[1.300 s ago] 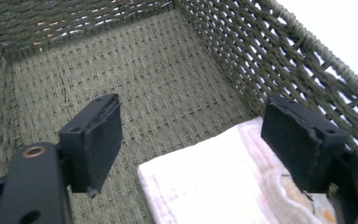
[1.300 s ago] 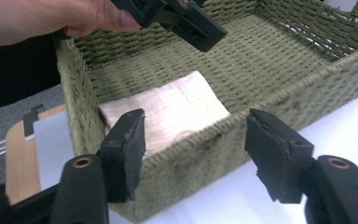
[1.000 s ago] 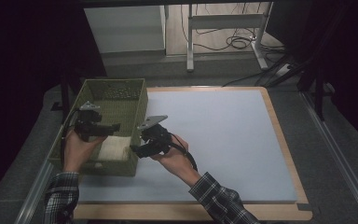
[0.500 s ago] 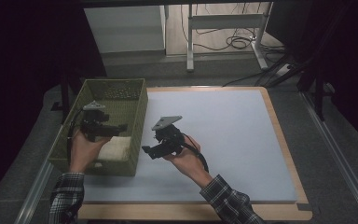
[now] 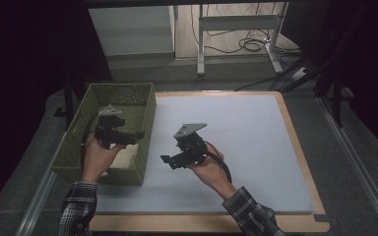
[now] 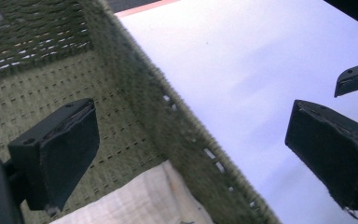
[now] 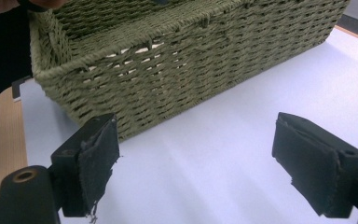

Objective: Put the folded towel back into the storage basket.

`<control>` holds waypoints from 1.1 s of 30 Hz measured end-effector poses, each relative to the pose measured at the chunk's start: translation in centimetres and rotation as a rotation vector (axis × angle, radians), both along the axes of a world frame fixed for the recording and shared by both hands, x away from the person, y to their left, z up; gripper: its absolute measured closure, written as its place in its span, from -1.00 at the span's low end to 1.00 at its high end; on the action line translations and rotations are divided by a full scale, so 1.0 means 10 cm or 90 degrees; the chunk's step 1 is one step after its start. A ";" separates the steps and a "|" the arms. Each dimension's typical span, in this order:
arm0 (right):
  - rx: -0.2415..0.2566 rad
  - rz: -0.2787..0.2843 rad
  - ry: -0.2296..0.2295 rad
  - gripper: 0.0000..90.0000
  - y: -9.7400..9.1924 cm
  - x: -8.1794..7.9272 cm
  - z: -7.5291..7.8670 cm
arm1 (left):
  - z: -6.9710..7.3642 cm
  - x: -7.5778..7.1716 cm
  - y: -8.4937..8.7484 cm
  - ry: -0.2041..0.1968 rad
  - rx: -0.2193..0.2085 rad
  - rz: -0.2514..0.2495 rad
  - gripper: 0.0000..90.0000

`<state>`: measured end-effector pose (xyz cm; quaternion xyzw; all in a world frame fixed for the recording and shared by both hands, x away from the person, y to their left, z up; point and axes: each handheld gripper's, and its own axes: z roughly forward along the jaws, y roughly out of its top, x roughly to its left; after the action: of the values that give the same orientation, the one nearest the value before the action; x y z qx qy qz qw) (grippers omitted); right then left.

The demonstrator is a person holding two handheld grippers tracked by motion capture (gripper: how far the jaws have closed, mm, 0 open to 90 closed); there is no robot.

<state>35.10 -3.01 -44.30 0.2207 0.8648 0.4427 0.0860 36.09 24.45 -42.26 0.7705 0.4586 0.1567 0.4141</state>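
High view: the folded cloth [image 5: 123,158] is left lying inside the green basket [image 5: 146,105] on the tabletop [image 5: 256,142], so the left gripper [image 5: 137,134] and right gripper [image 5: 166,160] are held with fingers just spread wide, nothing between them.

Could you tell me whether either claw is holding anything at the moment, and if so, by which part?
Nothing is held. The left claw gapes over the basket wall, above the cloth, and the right claw gapes above the white mat; both have just been opening.
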 end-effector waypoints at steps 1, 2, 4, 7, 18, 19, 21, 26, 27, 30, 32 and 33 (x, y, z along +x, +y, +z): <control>0.000 0.000 0.000 -0.67 0.00 0.00 0.00 | 0.01 0.00 -0.02 -0.001 0.000 -0.002 -0.93; -0.002 0.002 -0.001 -0.69 -0.04 0.00 0.00 | 0.01 -0.01 -0.05 -0.002 0.001 -0.005 -0.93; -0.002 0.001 -0.003 -0.70 -0.07 -0.01 0.01 | 0.02 -0.01 -0.12 -0.006 -0.001 -0.013 -0.94; -0.005 0.002 -0.003 -0.71 -0.11 -0.01 0.01 | 0.02 -0.02 -0.16 -0.008 -0.002 -0.017 -0.94; -0.016 -0.007 0.003 -0.77 -0.36 -0.02 -0.04 | 0.03 -0.03 -0.46 -0.019 0.018 -0.051 -0.97; -0.016 -0.007 0.003 -0.77 -0.36 -0.02 -0.04 | 0.03 -0.03 -0.46 -0.019 0.018 -0.051 -0.97; -0.017 -0.010 0.002 -0.78 -0.43 -0.02 -0.05 | 0.03 -0.04 -0.51 -0.020 0.024 -0.057 -0.98; -0.024 -0.017 0.000 -0.81 -0.55 -0.03 -0.06 | 0.03 -0.06 -0.65 -0.024 0.024 -0.064 -0.99; -0.024 -0.017 0.000 -0.81 -0.55 -0.03 -0.06 | 0.03 -0.06 -0.65 -0.024 0.024 -0.064 -0.99; -0.025 -0.022 0.002 -0.82 -0.65 -0.04 -0.07 | 0.01 -0.06 -0.75 -0.029 0.024 -0.072 -0.99; -0.026 -0.024 0.001 -0.82 -0.68 -0.04 -0.08 | 0.00 -0.07 -0.78 -0.029 0.024 -0.073 -0.99; -0.027 -0.025 0.000 -0.82 -0.71 -0.04 -0.08 | -0.01 -0.07 -0.80 -0.031 0.026 -0.073 -1.00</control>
<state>34.70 -10.07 -45.13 0.2357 0.8696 0.4223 0.0997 35.41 16.40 -42.37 0.8000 0.4000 0.1605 0.4175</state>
